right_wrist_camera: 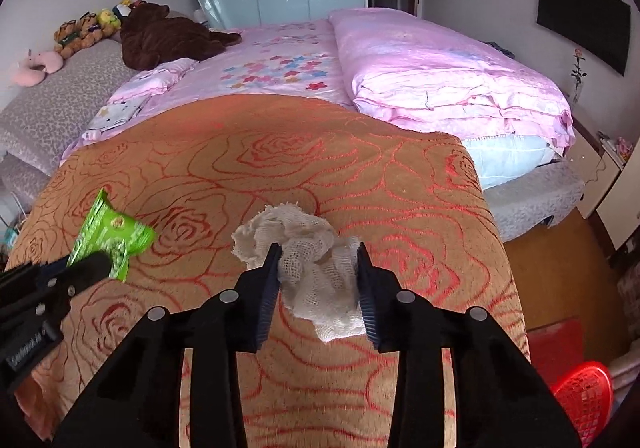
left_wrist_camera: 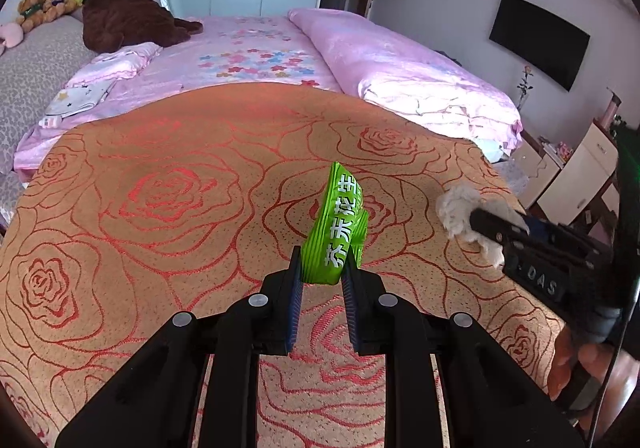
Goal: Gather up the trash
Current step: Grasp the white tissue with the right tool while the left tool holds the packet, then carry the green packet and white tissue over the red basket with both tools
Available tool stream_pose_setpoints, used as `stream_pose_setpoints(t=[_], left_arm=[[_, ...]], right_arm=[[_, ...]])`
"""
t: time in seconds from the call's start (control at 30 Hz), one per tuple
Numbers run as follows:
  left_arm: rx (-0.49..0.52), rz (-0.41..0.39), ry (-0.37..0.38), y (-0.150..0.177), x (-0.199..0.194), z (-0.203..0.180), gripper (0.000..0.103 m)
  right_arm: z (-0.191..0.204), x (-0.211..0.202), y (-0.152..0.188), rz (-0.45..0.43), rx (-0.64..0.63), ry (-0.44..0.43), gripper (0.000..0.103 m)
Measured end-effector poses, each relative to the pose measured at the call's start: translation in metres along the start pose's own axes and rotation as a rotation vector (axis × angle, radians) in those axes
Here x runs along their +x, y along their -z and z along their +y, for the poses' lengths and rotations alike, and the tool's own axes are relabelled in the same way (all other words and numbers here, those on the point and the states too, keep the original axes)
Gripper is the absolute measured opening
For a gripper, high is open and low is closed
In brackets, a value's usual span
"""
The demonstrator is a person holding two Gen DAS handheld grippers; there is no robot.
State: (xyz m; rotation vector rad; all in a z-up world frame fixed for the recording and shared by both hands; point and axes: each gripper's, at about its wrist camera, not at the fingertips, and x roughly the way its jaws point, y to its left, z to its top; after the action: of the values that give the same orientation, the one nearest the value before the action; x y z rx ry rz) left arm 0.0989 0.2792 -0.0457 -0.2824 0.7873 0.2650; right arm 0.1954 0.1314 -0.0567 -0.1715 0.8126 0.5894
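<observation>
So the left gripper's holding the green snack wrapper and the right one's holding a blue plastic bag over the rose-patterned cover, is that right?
Not quite. The right gripper holds a crumpled white cloth, not a blue bag, as the right wrist view shows. The left gripper does hold the green snack wrapper, both over the rose-patterned cover.

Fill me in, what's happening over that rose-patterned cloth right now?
A person is collecting trash with a handheld gripper in each hand. The left gripper is clamped on a green snack wrapper, held up above the orange rose-patterned cloth. The right gripper has its fingers on either side of a crumpled white tissue and appears to grip it. A red basket sits on the floor to the right; neither piece is in it yet.
</observation>
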Motion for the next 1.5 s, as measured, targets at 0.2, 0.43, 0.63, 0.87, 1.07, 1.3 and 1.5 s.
stream_pose_setpoints(t=[0.2,0.43,0.63,0.87,1.07,1.3,1.5], left_arm=[[0.003,-0.007,0.016,0.005,-0.012,-0.004,0.018],[0.012,0.001,0.026,0.018,-0.021,-0.01,0.018],[0.04,0.009,0.018,0.031,-0.026,-0.021,0.018],[0.061,0.013,0.025,0.041,-0.032,-0.033,0.018],[0.081,0.009,0.039,0.046,-0.038,-0.045,0.018],[0.12,-0.002,0.063,0.051,-0.046,-0.067,0.018],[0.153,0.001,0.083,0.054,-0.046,-0.086,0.018]], right_arm=[[-0.005,-0.023,0.021,-0.012,0.011,-0.002,0.034],[-0.018,-0.045,0.05,-0.011,0.054,0.009,0.034],[-0.027,-0.066,0.065,-0.029,0.08,0.031,0.034],[-0.037,-0.081,0.074,-0.038,0.1,0.034,0.034],[-0.043,-0.094,0.08,-0.051,0.115,0.038,0.034],[-0.053,-0.113,0.089,-0.073,0.134,0.053,0.034],[-0.067,-0.131,0.094,-0.098,0.152,0.076,0.034]])
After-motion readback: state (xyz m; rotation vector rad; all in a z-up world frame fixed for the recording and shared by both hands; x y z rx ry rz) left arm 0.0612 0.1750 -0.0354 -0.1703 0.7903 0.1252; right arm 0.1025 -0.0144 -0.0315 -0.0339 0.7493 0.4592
